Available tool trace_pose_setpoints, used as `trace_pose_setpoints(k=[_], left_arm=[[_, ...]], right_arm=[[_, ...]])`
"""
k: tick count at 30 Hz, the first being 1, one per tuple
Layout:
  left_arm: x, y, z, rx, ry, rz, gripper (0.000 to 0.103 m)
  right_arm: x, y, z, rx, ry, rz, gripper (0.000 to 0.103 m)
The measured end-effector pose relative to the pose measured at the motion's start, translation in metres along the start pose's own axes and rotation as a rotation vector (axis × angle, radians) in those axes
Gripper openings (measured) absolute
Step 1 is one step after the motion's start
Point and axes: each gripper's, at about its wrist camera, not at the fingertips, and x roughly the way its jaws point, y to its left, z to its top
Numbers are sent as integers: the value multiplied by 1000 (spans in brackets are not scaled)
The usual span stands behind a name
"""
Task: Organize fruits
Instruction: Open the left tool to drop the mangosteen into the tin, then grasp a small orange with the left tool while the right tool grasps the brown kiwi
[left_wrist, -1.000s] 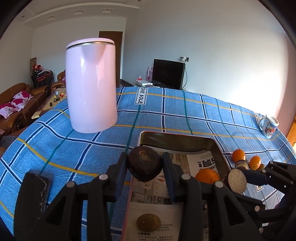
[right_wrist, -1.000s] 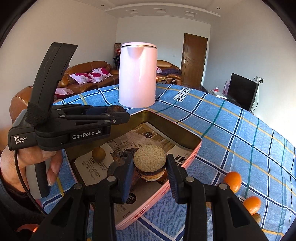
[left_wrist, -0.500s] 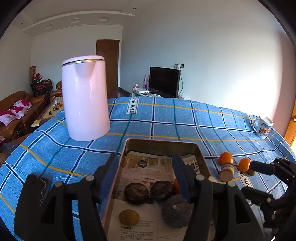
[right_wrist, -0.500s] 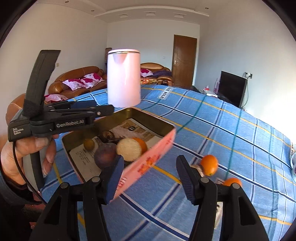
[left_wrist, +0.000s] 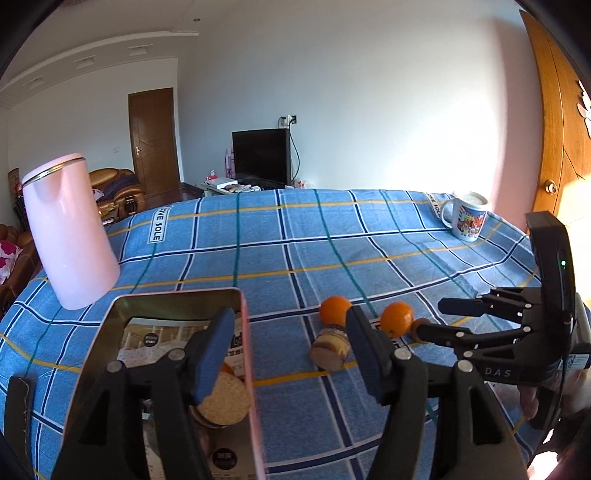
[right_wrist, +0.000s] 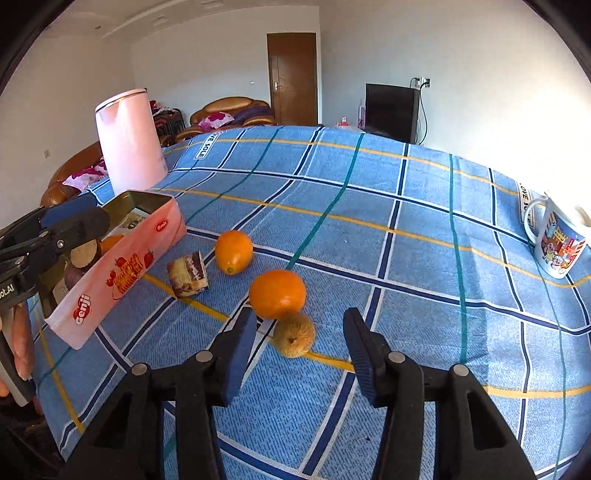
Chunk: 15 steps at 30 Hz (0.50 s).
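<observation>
Left wrist view: the left gripper (left_wrist: 288, 354) has empty jaws, opening, straddling the tin's (left_wrist: 246, 332) right wall; a cut fruit (left_wrist: 330, 349) lies just ahead.

Right wrist view: the right gripper (right_wrist: 299, 354), nearer, has jaws closing on nothing yet; the small brown fruit (right_wrist: 294, 334) sits between them, touching an orange (right_wrist: 277, 293), mid-table.

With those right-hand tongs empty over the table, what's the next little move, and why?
Probably ease the right tongs, whose jaws are closing with nothing between the pads, forward around the small brownish fruit. It lies nearest, just ahead of them, and still outside the pink tin.
</observation>
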Motion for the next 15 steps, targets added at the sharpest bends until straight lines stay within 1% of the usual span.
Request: trace_pose_setpoints(k=[4, 5, 7, 11, 15], left_arm=[[10, -16, 1, 23, 20, -11, 65], [13, -20, 2, 26, 25, -17, 65], [18, -28, 2, 34, 36, -30, 65], [26, -47, 4, 72, 48, -43, 65], [38, -67, 6, 107, 68, -62, 65]], right_arm=[[11, -1, 0, -15, 56, 24, 46], [15, -2, 0, -12, 66, 27, 36], [17, -6, -1, -1, 81, 51, 29], [11, -11, -2, 8, 62, 62, 28], [-4, -24, -5, 41, 10, 10, 28]])
